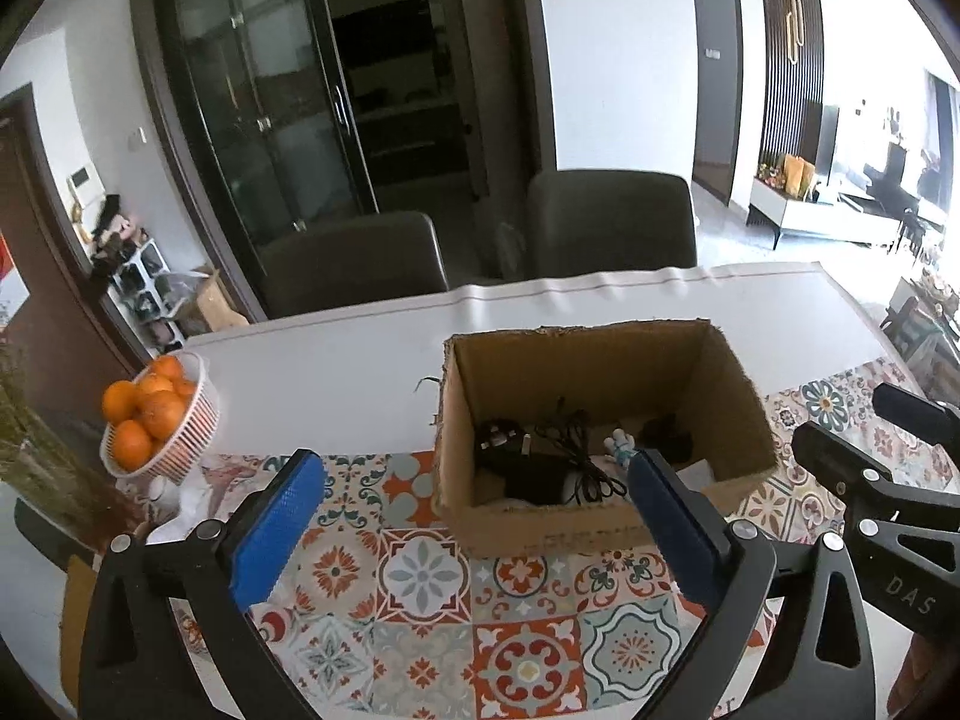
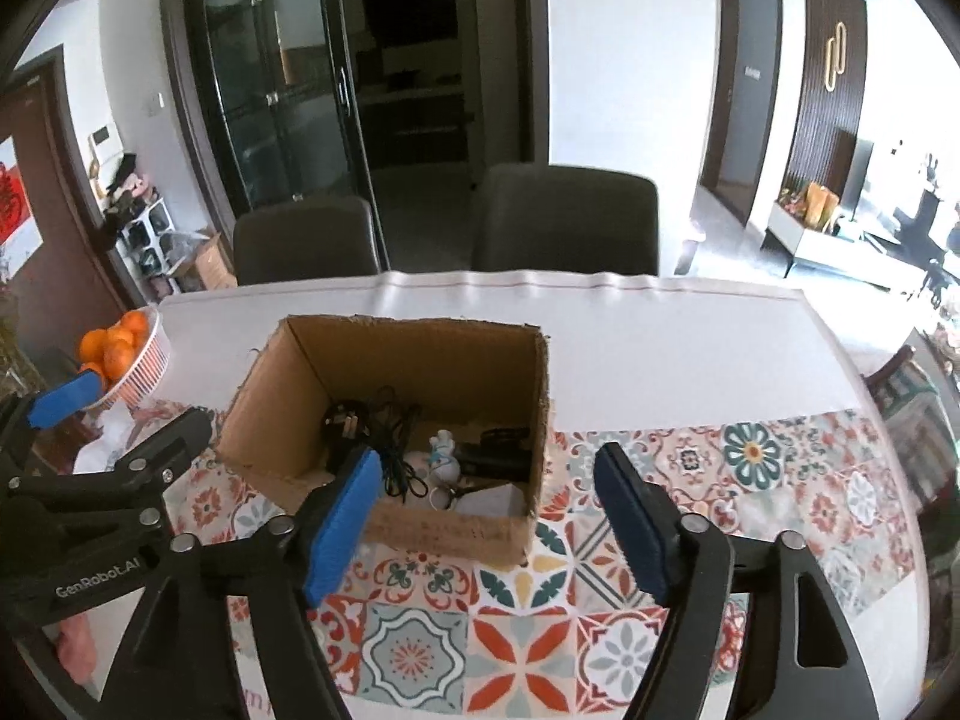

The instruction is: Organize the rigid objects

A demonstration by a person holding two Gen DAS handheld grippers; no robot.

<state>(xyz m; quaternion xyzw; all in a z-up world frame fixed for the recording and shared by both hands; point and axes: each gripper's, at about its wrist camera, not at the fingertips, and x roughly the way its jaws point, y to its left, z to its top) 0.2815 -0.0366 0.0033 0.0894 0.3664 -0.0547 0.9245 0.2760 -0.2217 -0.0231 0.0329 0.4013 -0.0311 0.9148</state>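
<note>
Showing both tools clear above the near edge of the bench (image 2: 660, 324); left hand-held gripper (image 1: 474, 516) spread wide, right hand-held gripper (image 2: 489, 507) partly spread, neither holding anything; cardboard box (image 2: 420, 531) mid-bench, already holding a charger with cable (image 2: 384, 444), a small figurine (image 2: 444, 459) and dark items; judged between placements; calling next for locating another loose object, none visible outside the box.
</note>
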